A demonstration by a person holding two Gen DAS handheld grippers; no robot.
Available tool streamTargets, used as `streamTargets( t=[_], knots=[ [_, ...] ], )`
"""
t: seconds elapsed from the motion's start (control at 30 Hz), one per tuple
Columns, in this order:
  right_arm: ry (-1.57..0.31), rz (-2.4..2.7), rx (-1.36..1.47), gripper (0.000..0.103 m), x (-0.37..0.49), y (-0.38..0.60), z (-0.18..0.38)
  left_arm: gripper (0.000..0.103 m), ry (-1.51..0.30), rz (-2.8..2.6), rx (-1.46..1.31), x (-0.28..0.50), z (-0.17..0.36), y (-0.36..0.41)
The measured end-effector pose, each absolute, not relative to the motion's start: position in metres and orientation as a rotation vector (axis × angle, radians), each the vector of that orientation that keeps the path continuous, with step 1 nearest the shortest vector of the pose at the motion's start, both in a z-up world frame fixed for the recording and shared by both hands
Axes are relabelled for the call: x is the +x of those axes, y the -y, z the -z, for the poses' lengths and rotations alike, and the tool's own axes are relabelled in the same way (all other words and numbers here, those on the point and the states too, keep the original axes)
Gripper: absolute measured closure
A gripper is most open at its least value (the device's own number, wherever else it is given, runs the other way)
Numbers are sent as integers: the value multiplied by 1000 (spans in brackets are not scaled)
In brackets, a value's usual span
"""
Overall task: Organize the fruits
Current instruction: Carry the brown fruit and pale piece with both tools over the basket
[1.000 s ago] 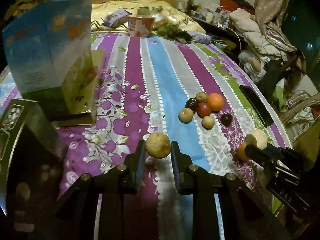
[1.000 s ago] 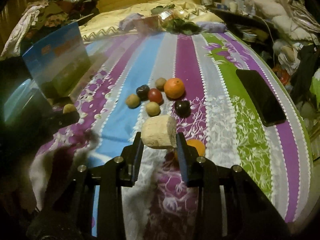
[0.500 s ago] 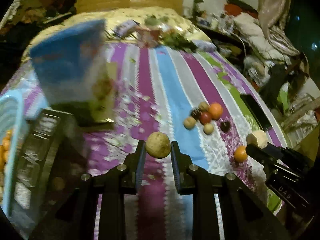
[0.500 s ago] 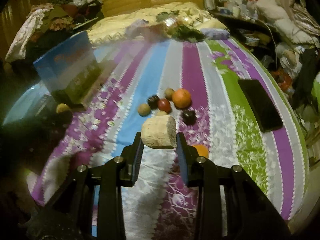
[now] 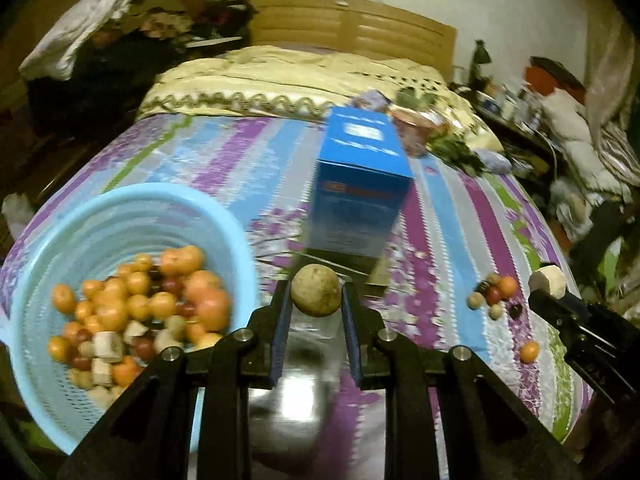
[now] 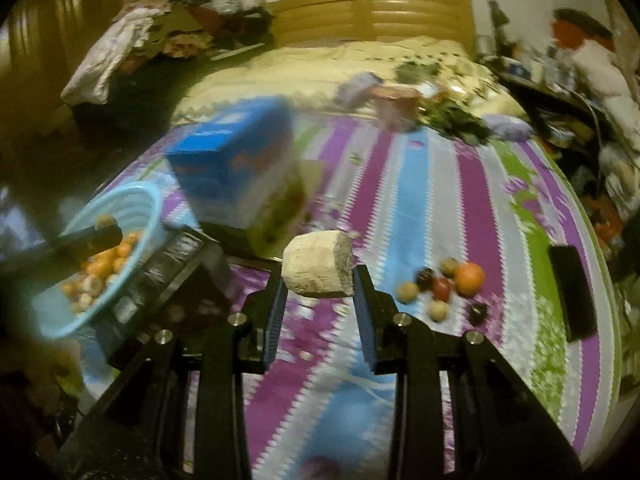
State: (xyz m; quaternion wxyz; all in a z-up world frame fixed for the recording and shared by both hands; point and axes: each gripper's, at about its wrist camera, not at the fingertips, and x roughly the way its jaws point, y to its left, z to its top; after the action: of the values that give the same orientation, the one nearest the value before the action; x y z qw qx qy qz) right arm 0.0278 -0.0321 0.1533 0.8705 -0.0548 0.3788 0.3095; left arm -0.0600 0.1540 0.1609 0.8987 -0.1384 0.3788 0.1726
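Observation:
My left gripper [image 5: 316, 292] is shut on a round brownish fruit [image 5: 316, 290], held just right of the light blue basket [image 5: 132, 204], which holds several orange, red and pale fruits. My right gripper [image 6: 318, 270] is shut on a pale cut cylinder-shaped piece [image 6: 318, 264] above the striped bedspread. That gripper also shows at the right edge of the left wrist view with the pale piece [image 5: 549, 280]. A small pile of loose fruits [image 6: 440, 284] lies on the bed to its right, an orange [image 6: 469, 278] among them. The basket [image 6: 116, 200] shows at far left in the right wrist view.
A blue carton [image 5: 360, 184] stands upright on the bed beyond the basket. A dark tray [image 6: 160, 276] lies beside the basket. A black phone [image 6: 572, 292] rests near the bed's right edge. A single orange fruit [image 5: 529, 351] lies apart. Clutter covers the headboard end.
Both grippers have risen and swung left with their fruit still held. The blue basket has come into view, and the loose fruit pile has shifted to the right.

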Motion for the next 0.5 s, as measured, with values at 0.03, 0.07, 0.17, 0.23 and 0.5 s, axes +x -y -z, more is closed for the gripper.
streamTargets(
  t=[0.03, 0.07, 0.17, 0.23, 0.5],
  knots=[
    [-790, -663, -116, 70, 25, 25, -156, 78, -782, -367, -287, -64, -162, -160],
    [-786, -681, -118, 70, 23, 17, -159, 78, -779, -380, -290, -69, -164, -167],
    [-783, -744, -119, 70, 18, -12, -170, 78, -768, -428, -296, -83, -167, -189],
    [-777, -786, -129, 70, 14, -31, -176, 78, -763, -463, -306, -94, -168, -207],
    [-779, -935, -175, 70, -5, -107, -191, 78, -750, -583, -365, -136, -170, -271]
  ],
)
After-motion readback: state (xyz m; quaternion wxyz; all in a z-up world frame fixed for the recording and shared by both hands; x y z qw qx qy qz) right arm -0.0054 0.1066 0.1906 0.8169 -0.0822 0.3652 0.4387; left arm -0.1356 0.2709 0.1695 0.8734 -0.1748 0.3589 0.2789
